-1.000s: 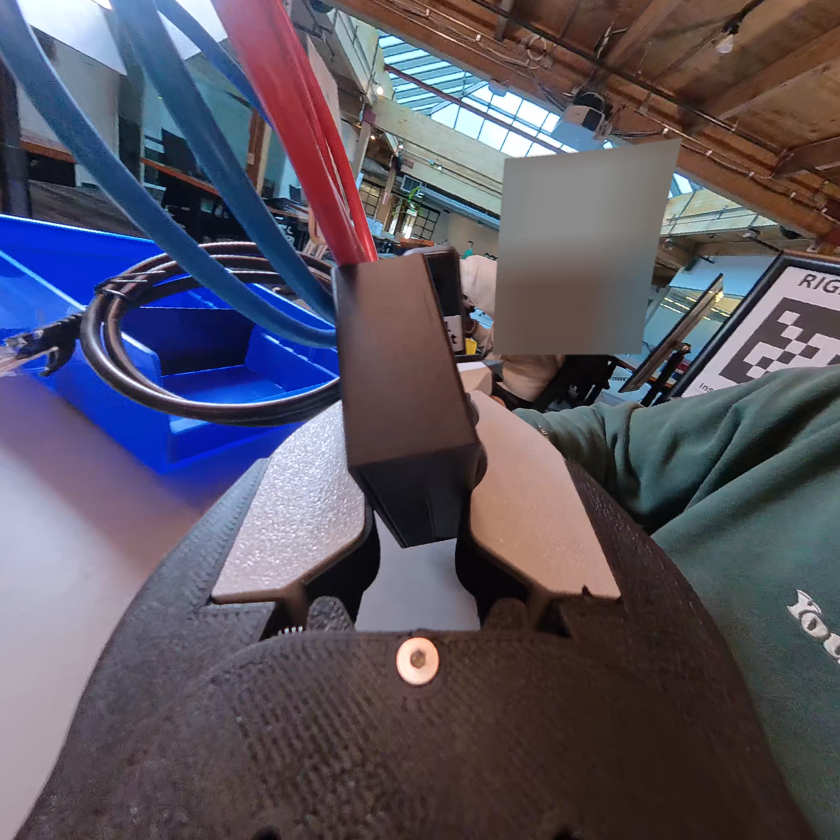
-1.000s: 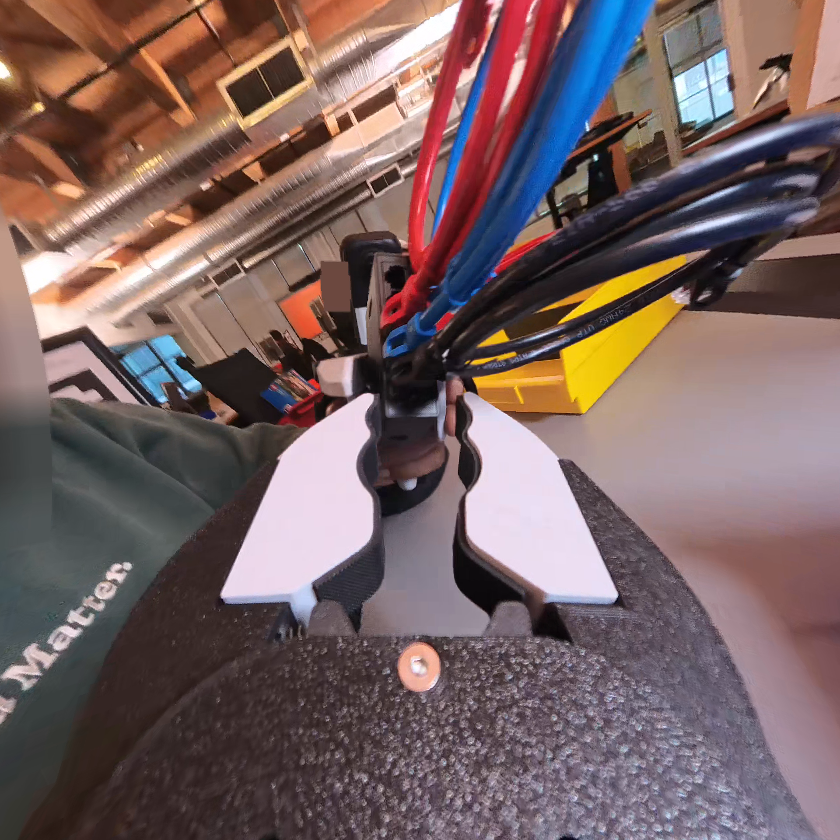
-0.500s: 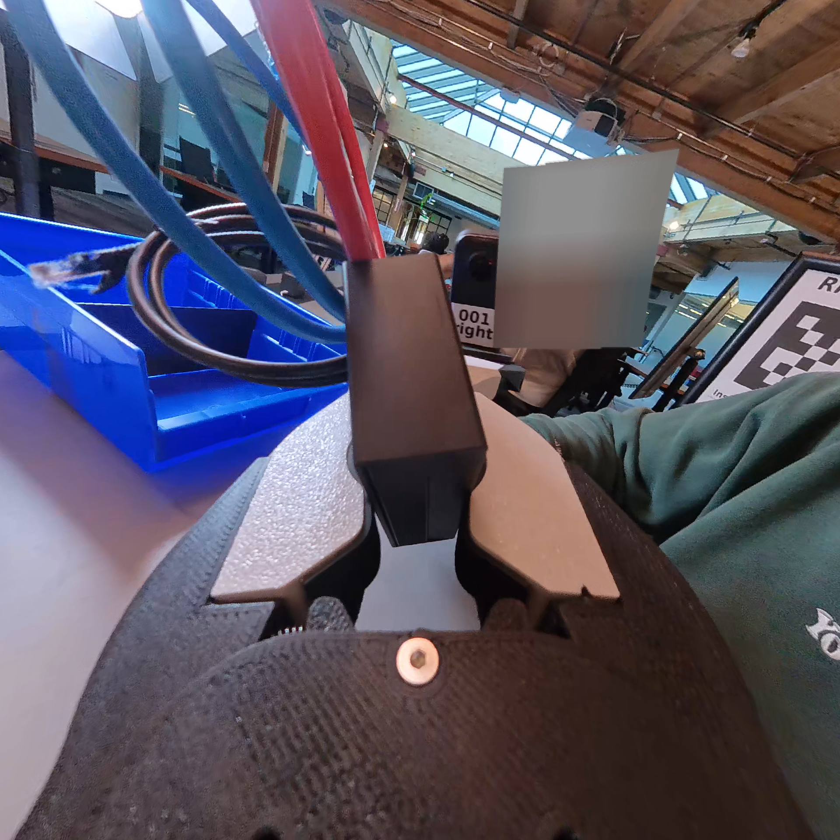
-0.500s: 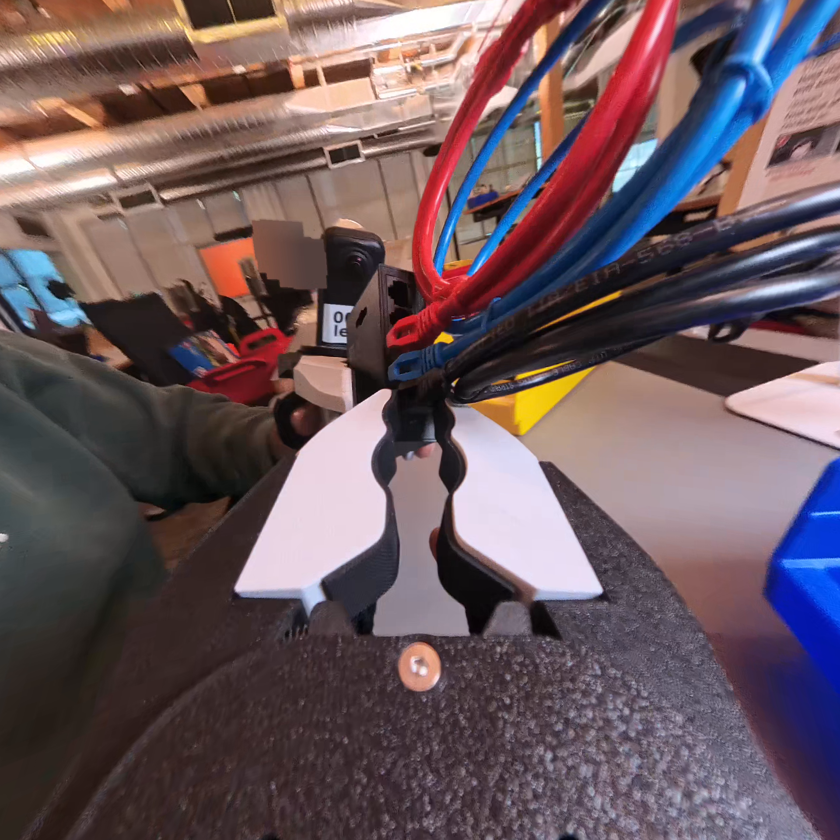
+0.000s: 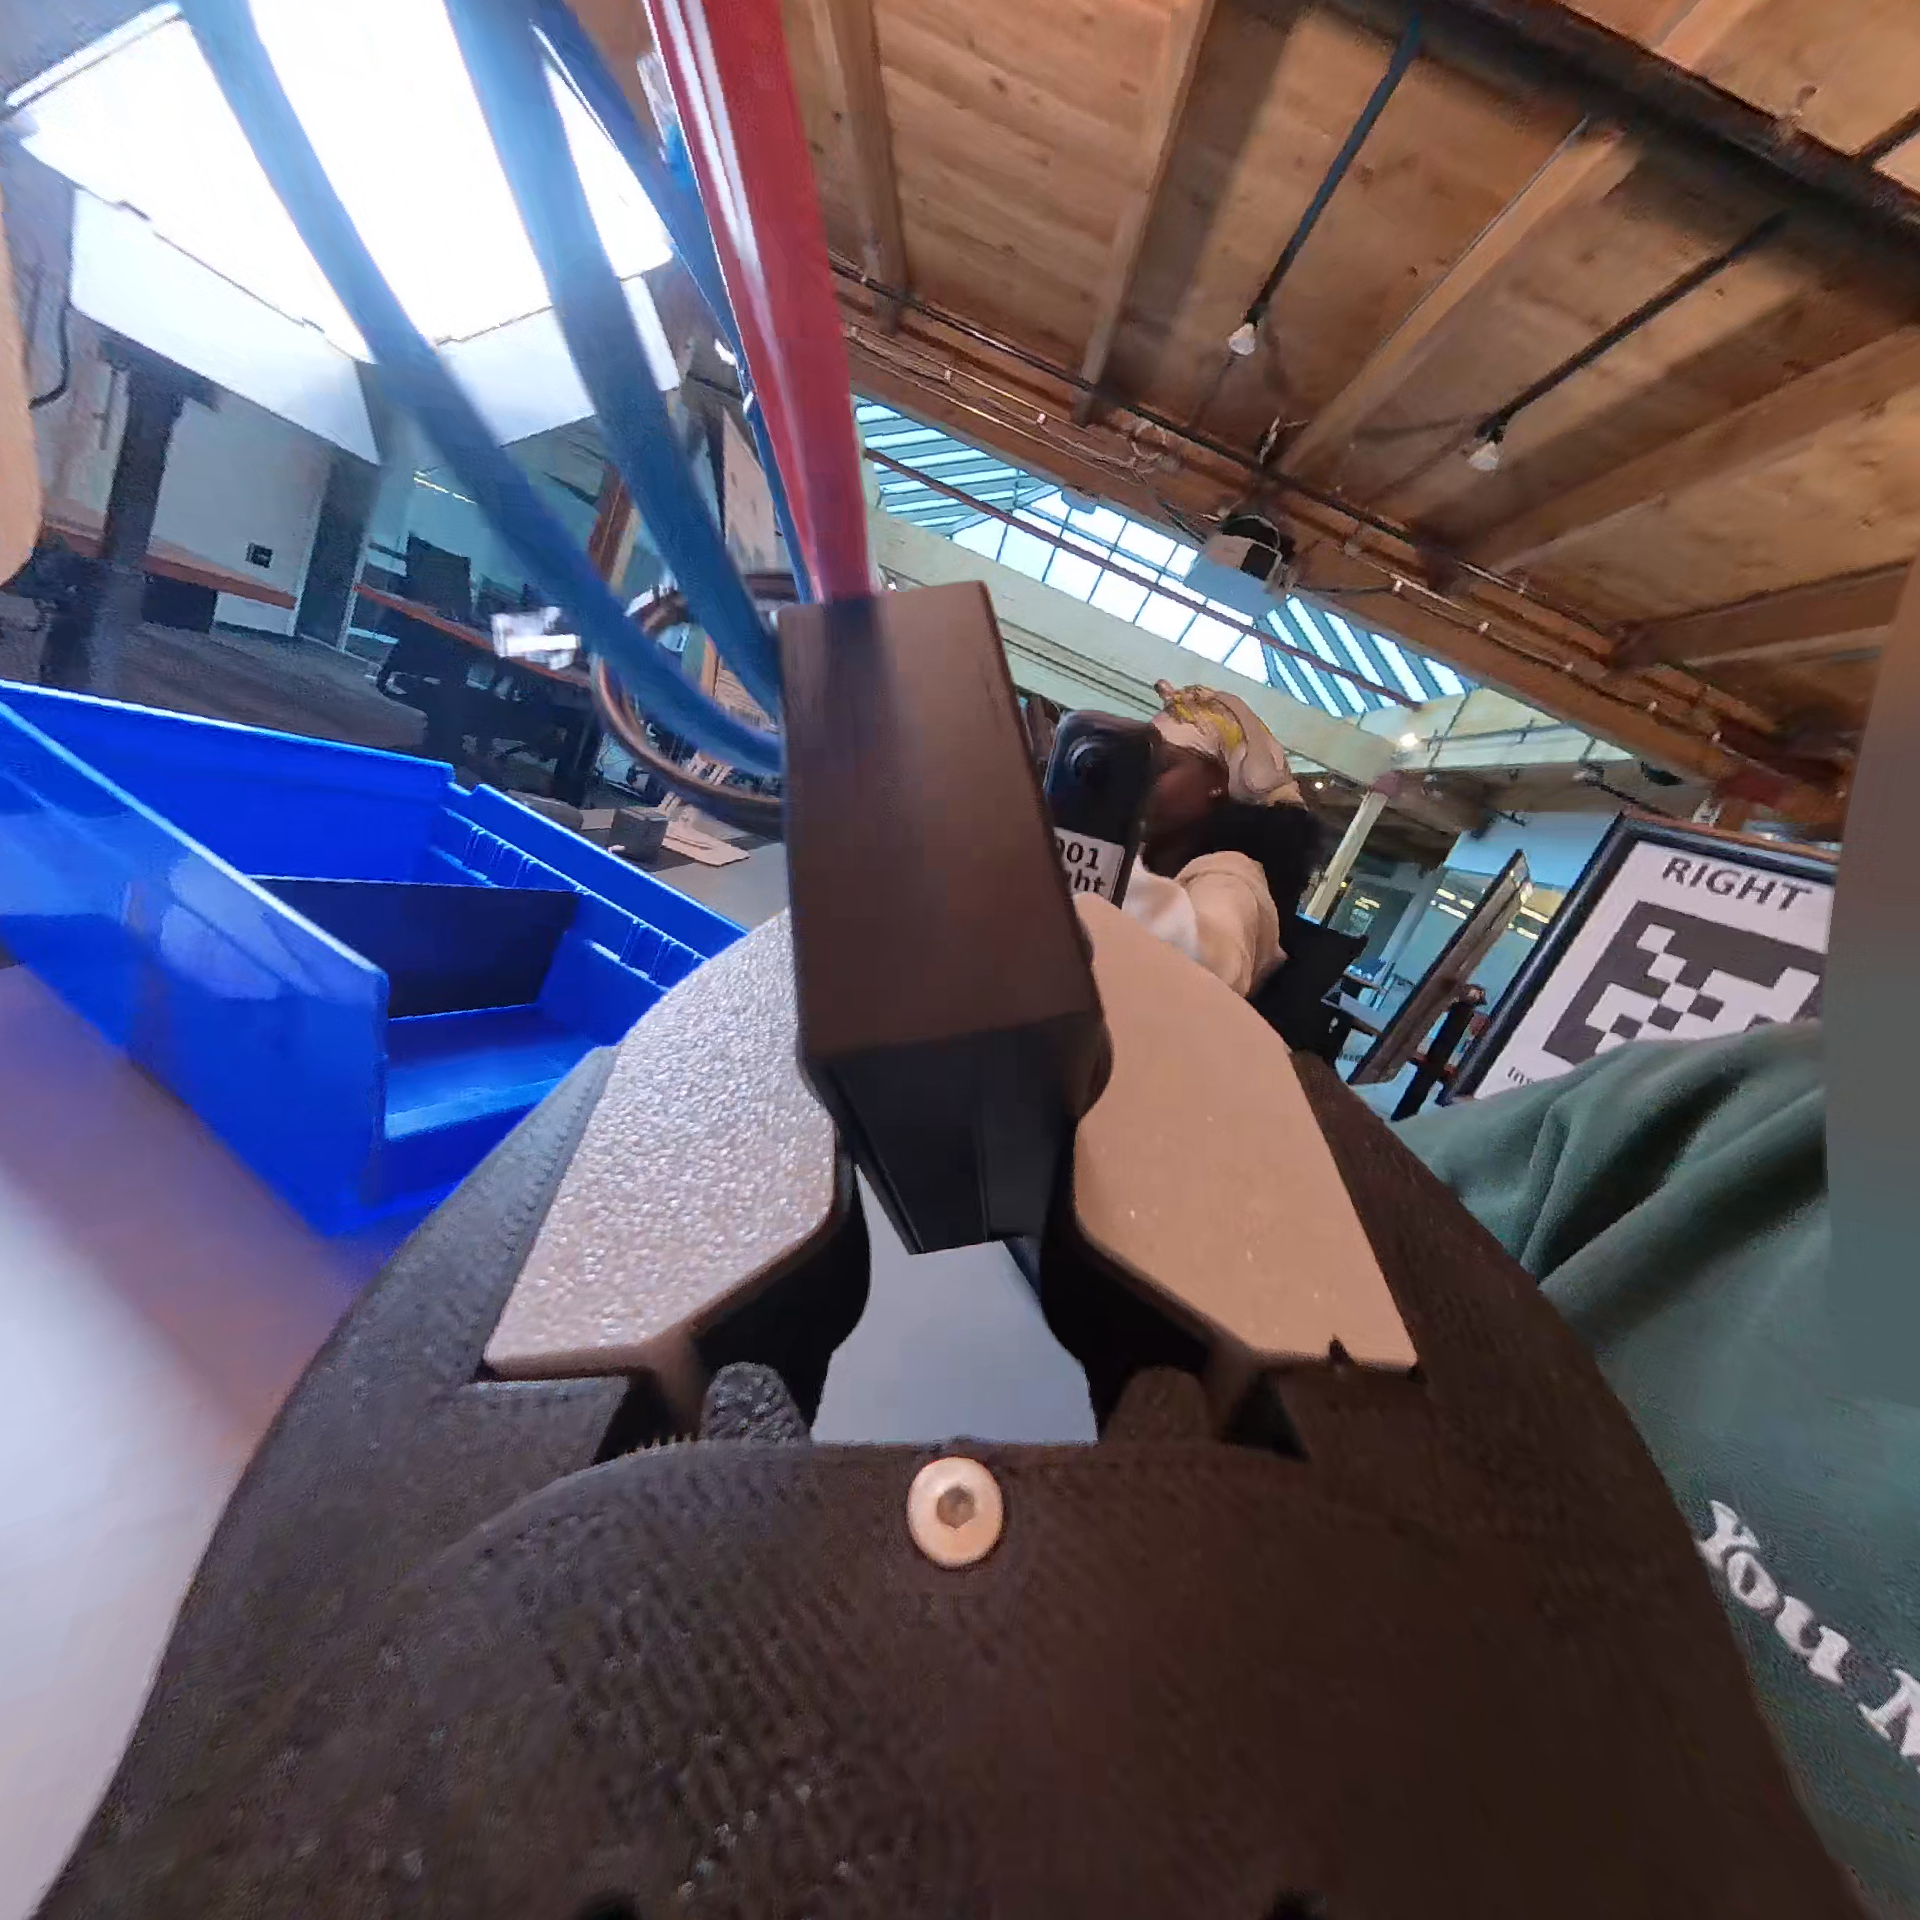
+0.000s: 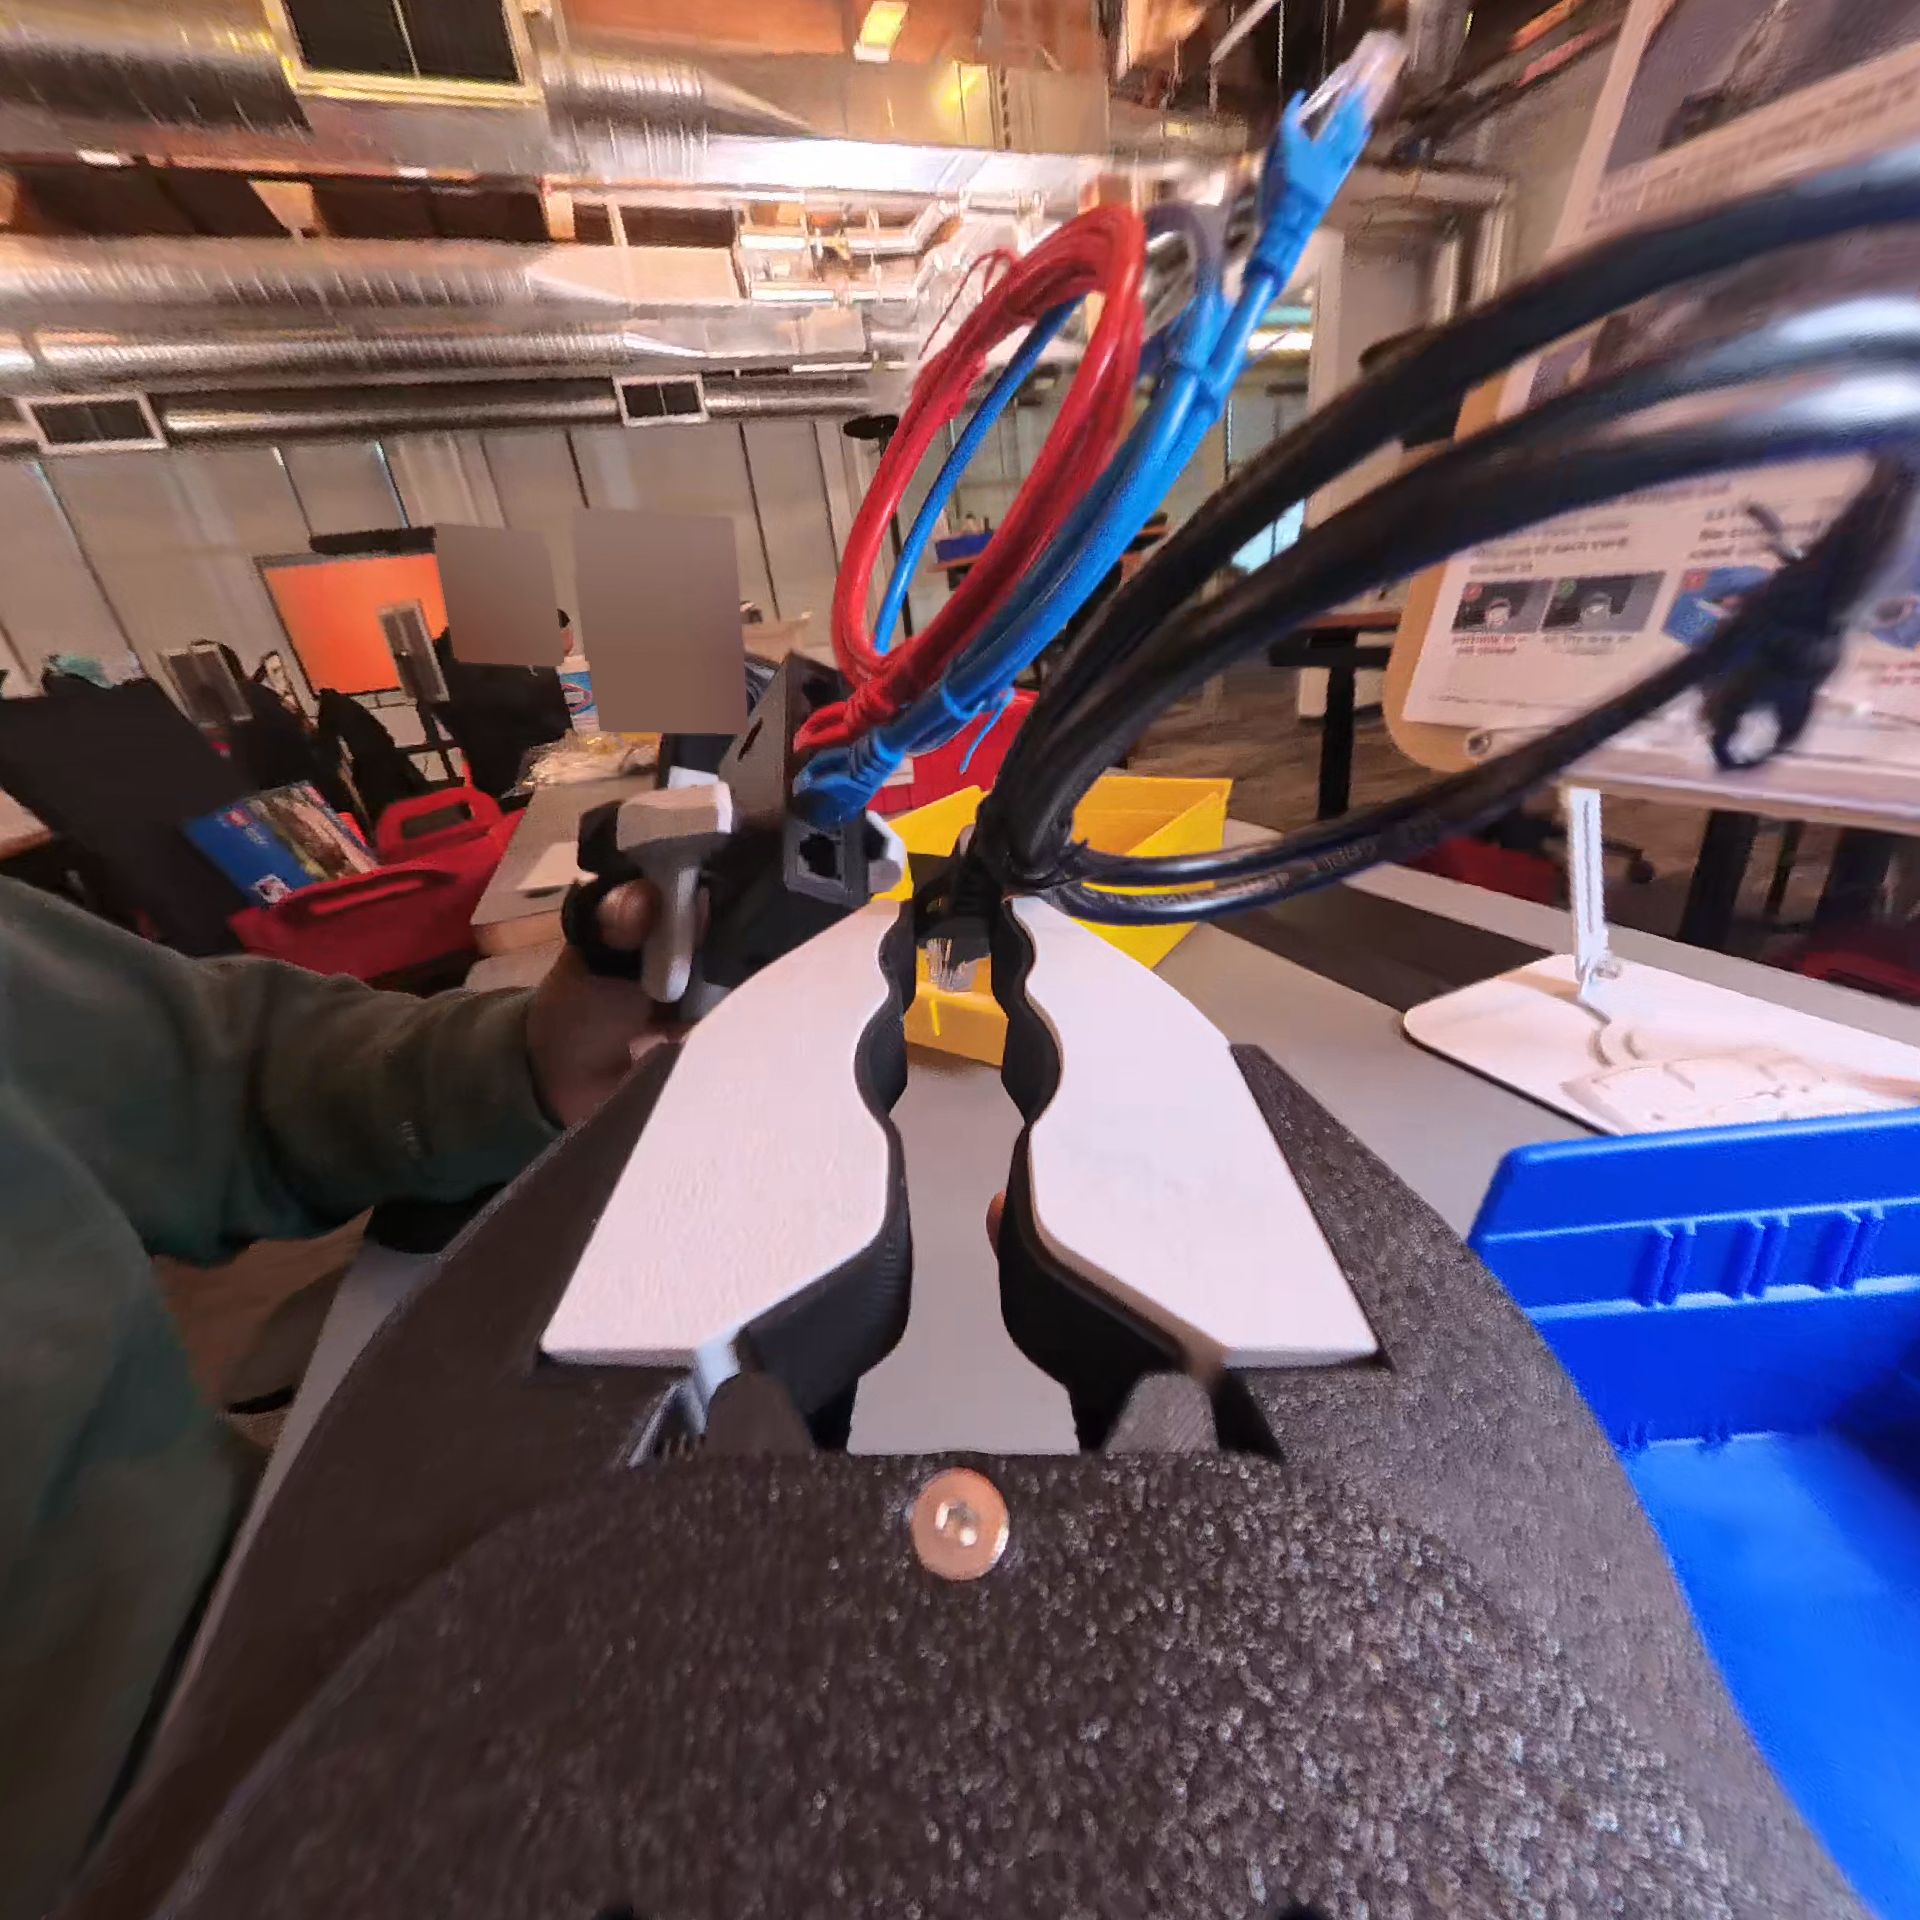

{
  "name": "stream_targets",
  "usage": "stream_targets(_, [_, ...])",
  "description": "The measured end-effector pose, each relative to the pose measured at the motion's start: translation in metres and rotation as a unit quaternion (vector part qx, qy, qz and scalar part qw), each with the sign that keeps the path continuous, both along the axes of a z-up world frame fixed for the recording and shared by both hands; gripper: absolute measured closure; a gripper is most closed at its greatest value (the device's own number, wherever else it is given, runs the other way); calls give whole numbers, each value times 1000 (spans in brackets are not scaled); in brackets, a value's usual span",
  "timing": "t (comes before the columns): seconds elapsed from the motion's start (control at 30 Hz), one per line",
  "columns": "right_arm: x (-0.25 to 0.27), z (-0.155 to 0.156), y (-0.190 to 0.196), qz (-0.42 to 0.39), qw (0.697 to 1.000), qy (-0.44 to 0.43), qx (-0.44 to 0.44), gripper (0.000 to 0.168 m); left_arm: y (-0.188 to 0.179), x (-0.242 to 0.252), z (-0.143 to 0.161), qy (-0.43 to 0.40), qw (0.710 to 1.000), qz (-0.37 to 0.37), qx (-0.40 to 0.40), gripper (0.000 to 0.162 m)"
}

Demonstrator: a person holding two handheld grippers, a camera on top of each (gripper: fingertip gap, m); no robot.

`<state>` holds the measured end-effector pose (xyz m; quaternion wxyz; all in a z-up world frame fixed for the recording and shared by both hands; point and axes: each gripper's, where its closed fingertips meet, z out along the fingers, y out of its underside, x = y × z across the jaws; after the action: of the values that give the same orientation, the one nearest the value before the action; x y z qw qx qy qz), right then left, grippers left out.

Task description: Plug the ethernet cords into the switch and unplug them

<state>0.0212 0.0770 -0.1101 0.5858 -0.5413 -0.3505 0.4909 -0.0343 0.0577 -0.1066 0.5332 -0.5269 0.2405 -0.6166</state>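
My left gripper (image 5: pixel 935 997) is shut on the black switch (image 5: pixel 914 831) and holds it off the table. Red cords (image 5: pixel 790 364) and blue cords (image 5: pixel 488 343) rise from its far end. In the right wrist view the switch (image 6: pixel 769 748) shows an open port (image 6: pixel 826 857), with the red cord (image 6: pixel 862 582) and blue cord (image 6: pixel 1184 416) still plugged in. My right gripper (image 6: pixel 953 925) is shut on the black cord's plug (image 6: pixel 948 951), which is out of the switch and a little to its right. The black cord (image 6: pixel 1351 540) loops up to the right.
A blue bin (image 5: pixel 260 935) stands left of the switch and shows at the lower right of the right wrist view (image 6: pixel 1714 1299). A yellow bin (image 6: pixel 1143 831) is behind the plug. A white stand base (image 6: pixel 1558 1039) sits on the grey table (image 6: pixel 1330 997). A green sleeve (image 5: pixel 1662 1195) is at the right. My right fingertips sit around 7 cm from my left ones.
The black cord's plug has come out of the switch in my right gripper, which has drawn back and to the right. The switch has tilted up in my left gripper.
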Motion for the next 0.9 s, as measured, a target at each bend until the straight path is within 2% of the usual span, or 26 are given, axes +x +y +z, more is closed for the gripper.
stream_targets(0.07, [14,5,18,-4,999,-22,-34,154,4,-8,-2,-3,1000,1,-9,124])
stream_targets(0.17, [41,-8,47,-23,991,-108,-74,154,6,-18,-13,6,1000,5,-30,123])
stream_targets(0.3, [67,-26,87,-20,970,-170,-173,154,10,-24,-35,10,997,-1,-73,123])
stream_targets(0.4, [74,-43,108,5,948,-190,-257,154,13,-24,-39,2,996,-10,-91,123])
stream_targets(0.5, [71,-65,113,47,915,-200,-348,154,12,-23,-40,10,996,-14,-87,123])
stream_targets(0.57, [76,-87,124,22,892,-226,-392,152,11,-22,-40,10,996,-16,-86,123])
stream_targets(0.6, [81,-96,130,-2,881,-247,-404,143,11,-22,-41,11,996,-17,-87,123])
stream_targets(0.7, [103,-106,144,-92,867,-346,-348,122,11,-20,-44,14,995,-19,-93,123])
stream_targets(0.83, [124,-77,164,-225,856,-415,-211,113,11,-18,-46,16,995,-24,-98,123])
stream_targets(0.9, [110,-60,157,-228,868,-417,-144,113,10,-16,-48,19,995,-26,-98,123])
